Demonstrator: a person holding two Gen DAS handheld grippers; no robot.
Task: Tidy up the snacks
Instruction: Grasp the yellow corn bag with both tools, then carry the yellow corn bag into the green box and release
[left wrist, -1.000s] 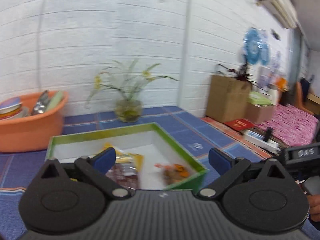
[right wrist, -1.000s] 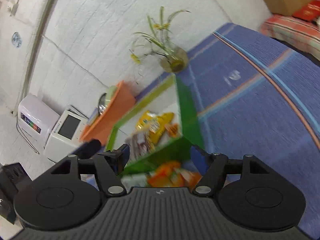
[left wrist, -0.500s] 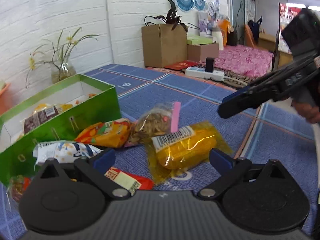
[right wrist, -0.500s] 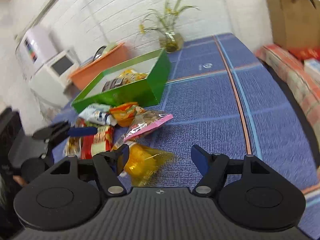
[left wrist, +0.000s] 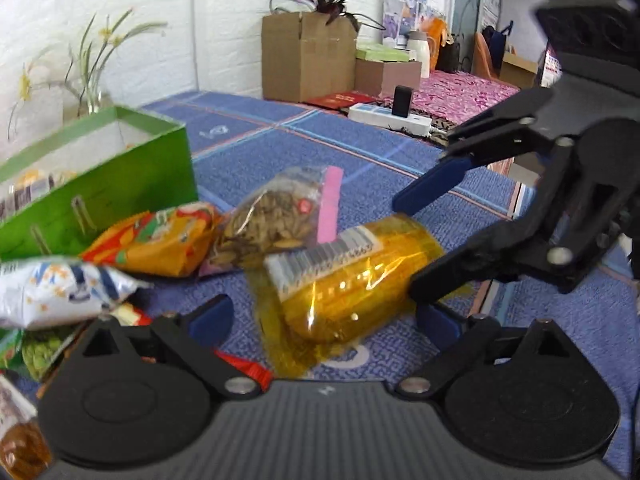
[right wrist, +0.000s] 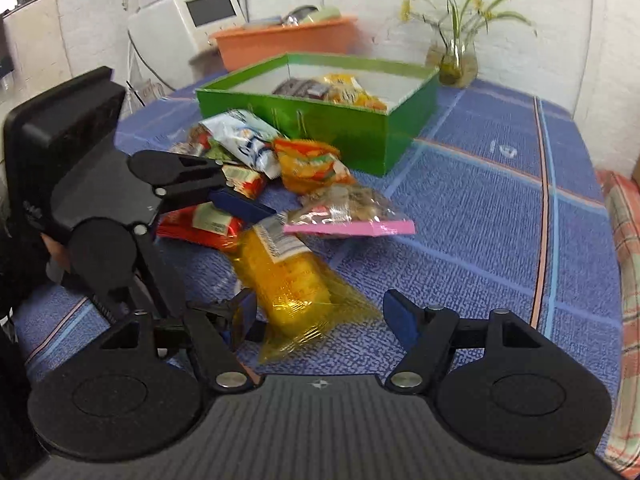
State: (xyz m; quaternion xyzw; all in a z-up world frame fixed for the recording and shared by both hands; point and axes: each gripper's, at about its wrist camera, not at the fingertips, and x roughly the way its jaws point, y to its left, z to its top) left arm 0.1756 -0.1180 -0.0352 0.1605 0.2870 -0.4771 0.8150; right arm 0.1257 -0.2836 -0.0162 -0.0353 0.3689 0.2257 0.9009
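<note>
A yellow corn packet (left wrist: 352, 280) (right wrist: 288, 280) lies on the blue cloth, nearest of a loose snack pile. Behind it are a seed bag with a pink strip (left wrist: 276, 216) (right wrist: 348, 210), an orange packet (left wrist: 160, 236) (right wrist: 308, 164), a white-blue packet (left wrist: 52, 292) (right wrist: 244, 136) and red packets (right wrist: 200, 224). The green box (left wrist: 100, 184) (right wrist: 360, 128) holds several snacks. My left gripper (left wrist: 324, 320) (right wrist: 236, 256) is open around the corn packet's near end. My right gripper (right wrist: 320, 312) (left wrist: 420, 236) is open around its other end. Neither visibly clamps it.
An orange basin (right wrist: 280, 40) and a white appliance (right wrist: 192, 12) stand behind the box, with a vase of flowers (right wrist: 452, 60) at its right. Cardboard boxes (left wrist: 308, 56), a power strip (left wrist: 388, 118) and a pink bedcover (left wrist: 460, 92) lie beyond the blue cloth (right wrist: 500, 220).
Both grippers have swung away from the green box and down to the snack pile. They have closed in on the yellow corn packet from opposite sides, still open.
</note>
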